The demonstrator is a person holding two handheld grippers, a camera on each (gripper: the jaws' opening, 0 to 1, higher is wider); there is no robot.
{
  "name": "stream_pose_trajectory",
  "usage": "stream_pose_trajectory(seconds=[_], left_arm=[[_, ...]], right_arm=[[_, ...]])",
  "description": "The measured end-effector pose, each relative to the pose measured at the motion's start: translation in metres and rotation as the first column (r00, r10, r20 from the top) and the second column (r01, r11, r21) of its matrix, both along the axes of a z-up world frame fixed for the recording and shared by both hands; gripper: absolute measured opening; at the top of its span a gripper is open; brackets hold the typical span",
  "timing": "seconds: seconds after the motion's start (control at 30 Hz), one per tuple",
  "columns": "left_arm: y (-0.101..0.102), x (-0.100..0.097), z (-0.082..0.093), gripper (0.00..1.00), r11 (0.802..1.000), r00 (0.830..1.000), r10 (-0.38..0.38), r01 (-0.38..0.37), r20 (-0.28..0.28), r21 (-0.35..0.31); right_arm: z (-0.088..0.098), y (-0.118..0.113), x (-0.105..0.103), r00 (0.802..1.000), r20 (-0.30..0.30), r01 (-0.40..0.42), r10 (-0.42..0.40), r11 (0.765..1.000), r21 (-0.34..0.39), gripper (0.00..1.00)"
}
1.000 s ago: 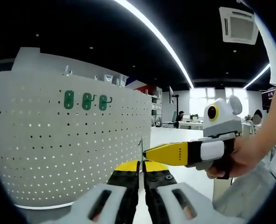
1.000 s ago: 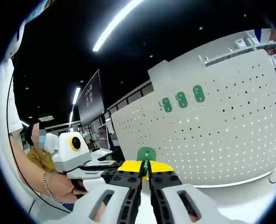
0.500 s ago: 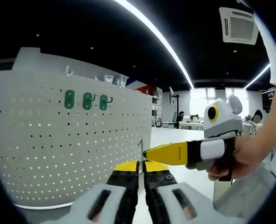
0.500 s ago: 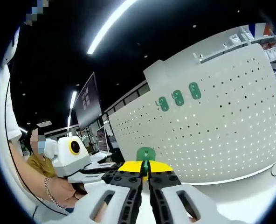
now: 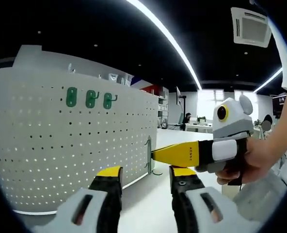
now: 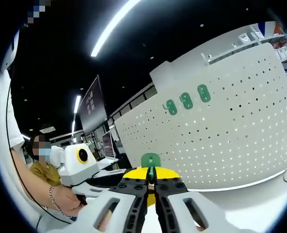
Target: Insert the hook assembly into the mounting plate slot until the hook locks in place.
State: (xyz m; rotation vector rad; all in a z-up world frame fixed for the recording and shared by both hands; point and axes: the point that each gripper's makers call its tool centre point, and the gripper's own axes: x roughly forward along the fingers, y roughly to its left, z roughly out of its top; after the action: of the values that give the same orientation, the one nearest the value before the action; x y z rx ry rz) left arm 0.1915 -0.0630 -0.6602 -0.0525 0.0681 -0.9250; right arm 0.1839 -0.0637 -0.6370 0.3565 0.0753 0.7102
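The green hook assembly (image 6: 151,161) is sitting pinched between the right gripper's (image 6: 151,180) jaws, which are pressing together on its lower edge, so that its rounded green plate is standing up just above the yellow tips. In the left gripper view the same piece is showing edge-on as a thin upright strip (image 5: 149,155) at the tip of the right gripper (image 5: 155,154), which is reaching in from the right in a person's hand (image 5: 252,162). Its long axis is running upright, roughly parallel to the face of the white pegboard (image 6: 221,131).

The left gripper (image 5: 146,175) is standing with its jaws spread wide and holding nothing; the strip is hanging just above and between its yellow tips, apart from both.

The pegboard is lying ahead of both tongs, beyond the held piece. Three green mounting plates (image 6: 185,102) are already sitting in a row high on the board, up and to the right of the right gripper's tips; from the left gripper they (image 5: 89,98) are lying up and to the left.

The right gripper, being the one carrying the part, is probably the one that must travel forward and upward to the board, keeping the piece upright. Which slot is meant I cannot tell.
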Motion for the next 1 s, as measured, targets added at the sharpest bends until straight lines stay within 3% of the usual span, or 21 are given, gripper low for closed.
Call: stream_pose_trajectory(seconds=[0.23,0.4,0.53,0.63,1.0], left_arm=[[-0.003,-0.001,-0.011,0.71,0.999,0.999,-0.014,0.015,-0.029,0.044],[-0.004,-0.003,-0.015,0.73,0.998,0.999,-0.023,0.025,-0.034,0.061],[-0.002,-0.002,-0.017,0.72,0.998,0.999,-0.02,0.023,-0.042,0.065],[-0.002,-0.002,-0.019,0.72,0.997,0.999,-0.019,0.023,-0.048,0.068],[0.003,-0.002,-0.018,0.71,0.998,0.999,-0.015,0.018,-0.051,0.067]], right_arm=[[0.0,-0.001,0.0,1.0,-0.004,0.001,-0.001,1.0,0.01,0.01],[-0.001,-0.003,0.001,1.0,0.002,0.017,-0.017,1.0,-0.008,0.01],[-0.001,-0.007,0.002,0.994,0.081,0.082,-0.068,0.979,-0.185,0.01],[-0.001,-0.01,0.004,0.988,0.122,0.12,-0.091,0.959,-0.257,0.01],[-0.001,-0.013,0.009,0.991,0.095,0.111,-0.093,0.971,-0.21,0.01]])
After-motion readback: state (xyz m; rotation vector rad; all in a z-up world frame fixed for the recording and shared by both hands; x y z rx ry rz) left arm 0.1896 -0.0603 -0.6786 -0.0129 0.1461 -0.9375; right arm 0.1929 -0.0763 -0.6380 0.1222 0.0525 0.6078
